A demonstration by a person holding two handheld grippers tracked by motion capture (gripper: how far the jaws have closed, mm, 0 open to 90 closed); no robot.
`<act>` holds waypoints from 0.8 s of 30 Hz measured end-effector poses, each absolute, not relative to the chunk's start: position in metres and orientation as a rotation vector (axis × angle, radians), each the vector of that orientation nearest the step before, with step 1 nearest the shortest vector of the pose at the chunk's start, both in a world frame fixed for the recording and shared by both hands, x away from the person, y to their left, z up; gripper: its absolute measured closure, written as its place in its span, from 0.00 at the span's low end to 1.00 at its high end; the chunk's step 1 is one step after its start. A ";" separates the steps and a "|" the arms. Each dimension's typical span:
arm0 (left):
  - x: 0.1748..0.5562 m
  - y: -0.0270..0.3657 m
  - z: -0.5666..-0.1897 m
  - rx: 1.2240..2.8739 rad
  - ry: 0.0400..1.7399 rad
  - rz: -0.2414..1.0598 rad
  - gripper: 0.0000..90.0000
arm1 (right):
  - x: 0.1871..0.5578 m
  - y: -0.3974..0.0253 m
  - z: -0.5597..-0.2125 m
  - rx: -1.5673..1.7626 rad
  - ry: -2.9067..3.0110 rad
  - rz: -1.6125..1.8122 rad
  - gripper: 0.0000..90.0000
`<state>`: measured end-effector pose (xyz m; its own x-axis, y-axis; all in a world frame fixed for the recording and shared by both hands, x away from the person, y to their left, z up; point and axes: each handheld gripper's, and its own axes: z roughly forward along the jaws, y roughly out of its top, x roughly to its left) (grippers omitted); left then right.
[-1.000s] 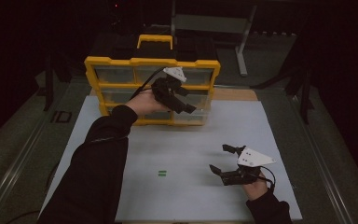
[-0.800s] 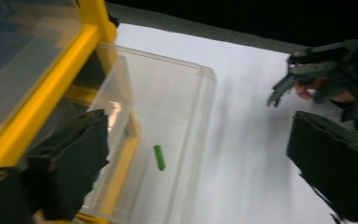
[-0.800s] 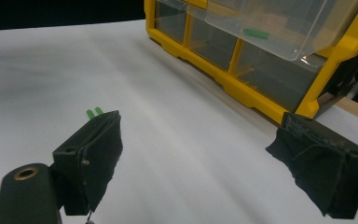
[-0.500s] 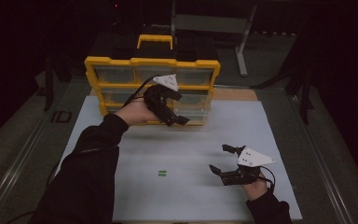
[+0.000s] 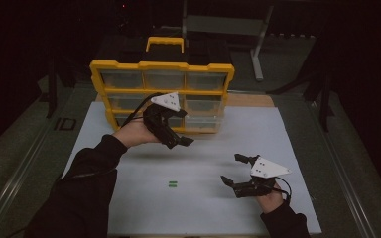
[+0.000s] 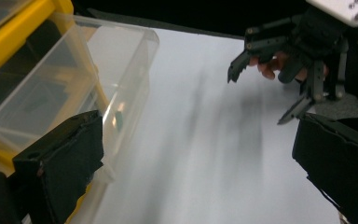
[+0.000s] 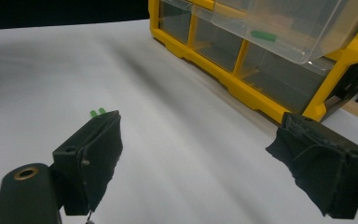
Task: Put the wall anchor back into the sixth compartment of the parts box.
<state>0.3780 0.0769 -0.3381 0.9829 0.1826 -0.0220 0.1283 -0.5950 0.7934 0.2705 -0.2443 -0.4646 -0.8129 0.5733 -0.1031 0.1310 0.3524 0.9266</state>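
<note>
- Your left gripper (image 5: 181, 140) hangs above the white mat (image 5: 129, 173), just in front of the yellow drawer cabinet (image 5: 161, 69); its jaws are spread wide and hold nothing.
- In the left gripper view, a clear plastic drawer (image 6: 98, 70) stands pulled out of the cabinet, and its front corner sits just beside your left jaw; a small green piece (image 6: 119, 117) lies inside near the drawer's front wall.
- Your right gripper (image 5: 238, 171) rests low at the near right part of the mat, well apart from the cabinet, with its jaws parted and empty.
- A small green item (image 5: 172, 184) lies on the mat between your two arms; in the right gripper view it peeks out just behind the left jaw.
- The right gripper view also shows the open drawer with the green piece in it.
</note>
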 end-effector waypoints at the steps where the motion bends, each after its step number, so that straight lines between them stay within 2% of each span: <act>1: 0.376 0.078 -0.340 2.213 0.218 0.076 0.01 | 0.270 -0.244 -0.465 0.616 2.209 1.457 0.16; 24: 0.340 0.095 -0.404 2.218 0.212 0.003 0.02 | 0.271 -0.243 -0.466 0.615 2.214 1.456 0.16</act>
